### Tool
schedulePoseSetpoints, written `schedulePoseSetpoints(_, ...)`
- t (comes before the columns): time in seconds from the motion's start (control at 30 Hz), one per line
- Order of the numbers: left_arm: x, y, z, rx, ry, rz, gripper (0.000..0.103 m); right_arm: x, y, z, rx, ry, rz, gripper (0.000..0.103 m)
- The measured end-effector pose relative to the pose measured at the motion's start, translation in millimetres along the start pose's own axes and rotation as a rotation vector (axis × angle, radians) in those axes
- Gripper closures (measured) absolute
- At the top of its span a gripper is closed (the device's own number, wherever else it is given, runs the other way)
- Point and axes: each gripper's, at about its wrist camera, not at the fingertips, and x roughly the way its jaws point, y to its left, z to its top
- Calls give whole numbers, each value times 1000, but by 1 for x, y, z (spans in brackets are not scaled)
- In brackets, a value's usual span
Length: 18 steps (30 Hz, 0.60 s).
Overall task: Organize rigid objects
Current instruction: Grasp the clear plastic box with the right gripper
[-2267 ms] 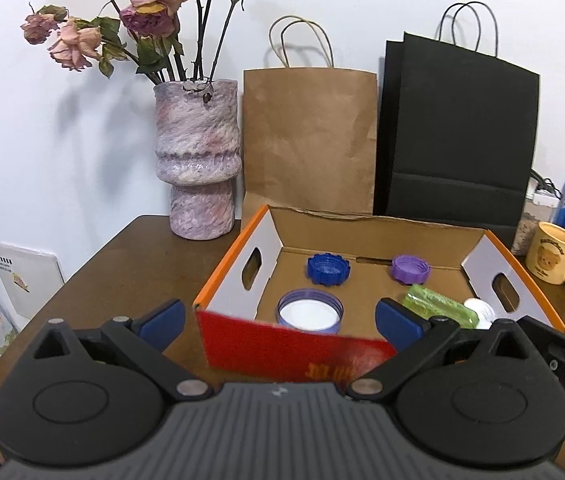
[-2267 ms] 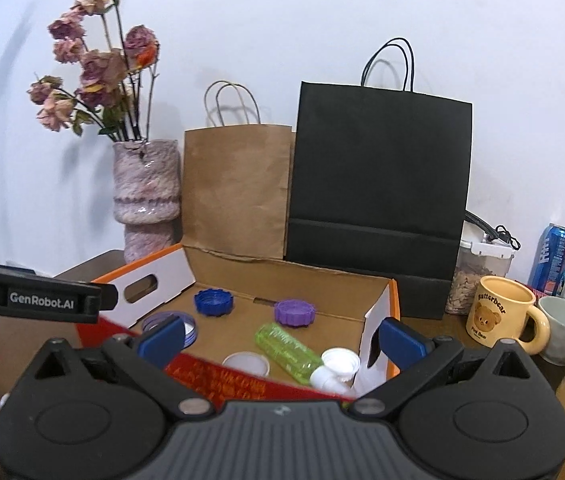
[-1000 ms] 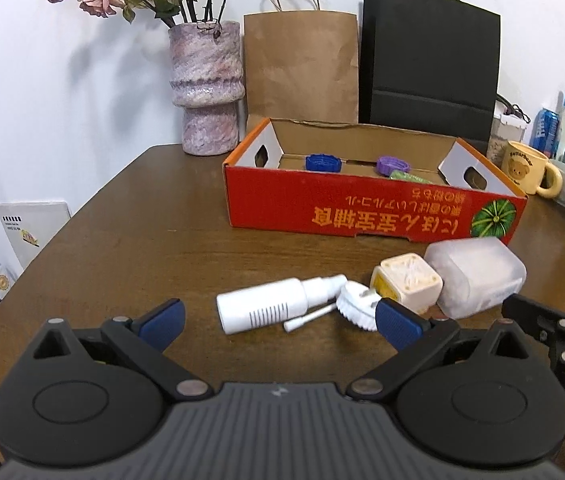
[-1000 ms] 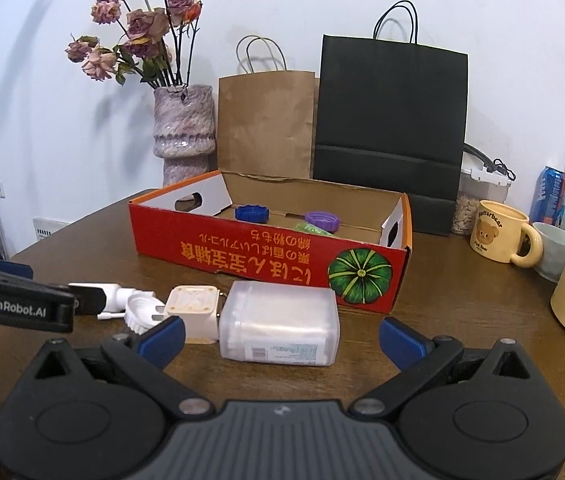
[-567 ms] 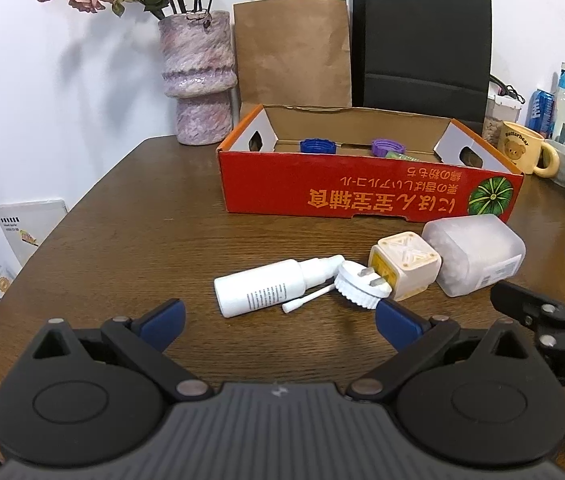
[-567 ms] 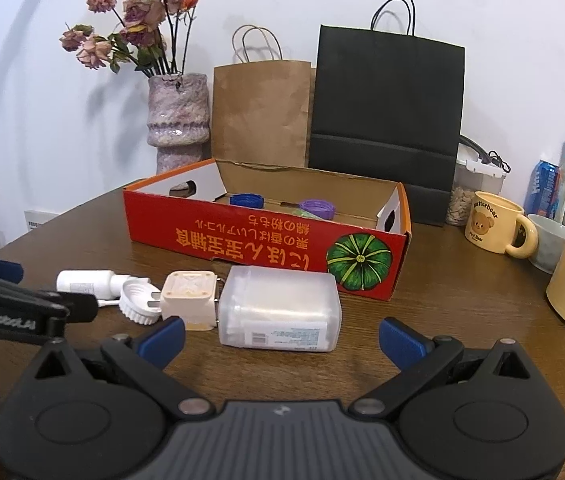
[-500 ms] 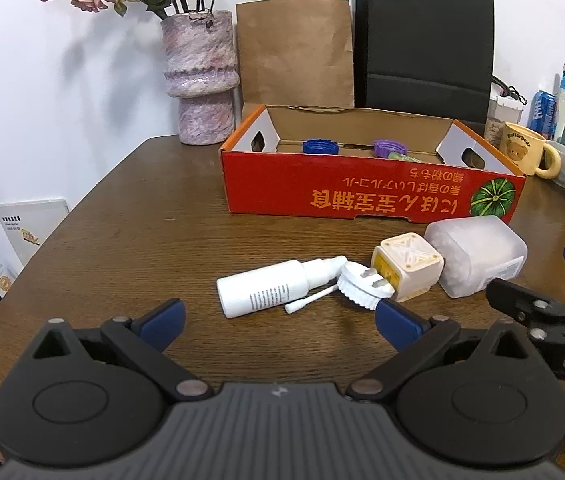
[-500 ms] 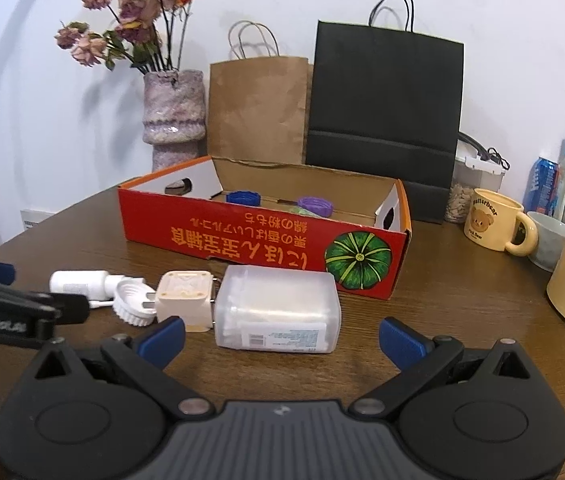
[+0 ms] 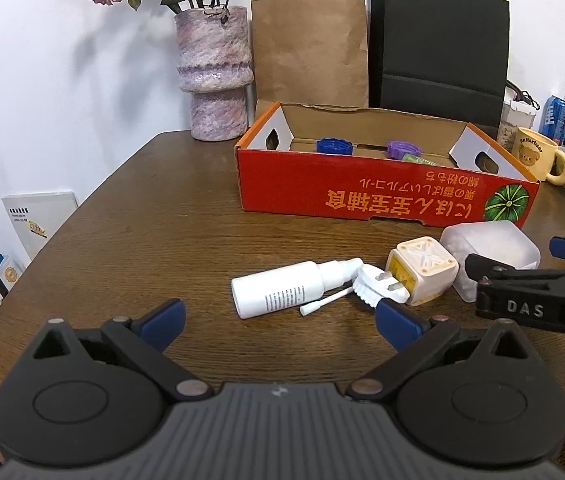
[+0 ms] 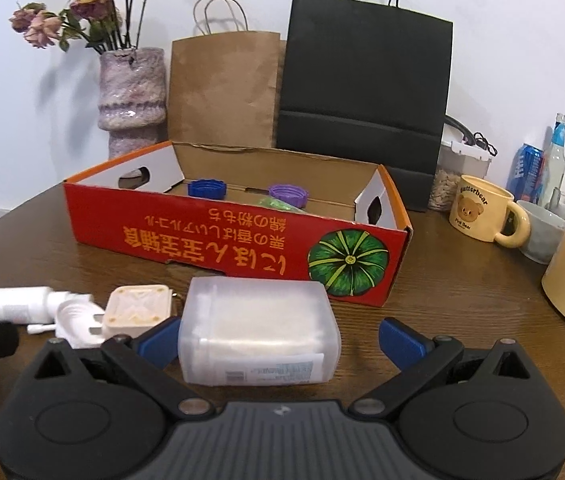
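Partly done, on the evidence: the red carton (image 9: 382,196) at the back of the worktop (image 9: 154,216) already holds a blue cap (image 9: 333,146), a purple cap (image 9: 403,148) and a green item (image 10: 273,203), while four things lie outside just before it, namely a white spray bottle (image 9: 282,290), a white plug (image 9: 374,282), a cream cube adapter (image 9: 422,270) and a frosted plastic box (image 10: 258,336). Both tongs stand apart and empty, the left tongs (image 9: 278,318) near the bottle and the right tongs (image 10: 280,338) straddling the frosted box without visibly clamping it, so by my judgement four placements remain
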Motion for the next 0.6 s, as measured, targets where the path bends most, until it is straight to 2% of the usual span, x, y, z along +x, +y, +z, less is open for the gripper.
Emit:
schedulePoseSetpoints(0.23, 1, 2, 1, -7, 1, 1, 0, 13, -2, 5, 21, 25, 16, 2)
schedulePoseSetpoints(0.33, 2, 3, 1, -10, 5, 0, 0, 17, -3, 6, 26, 40, 47, 11)
schedulePoseSetpoints(0.4, 2, 3, 1, -11, 5, 2, 0, 20, -3, 7, 27, 56, 72, 21)
schedulePoseSetpoints(0.6, 2, 3, 1, -14, 4, 5, 0, 17, -3, 6, 25, 37, 74, 22)
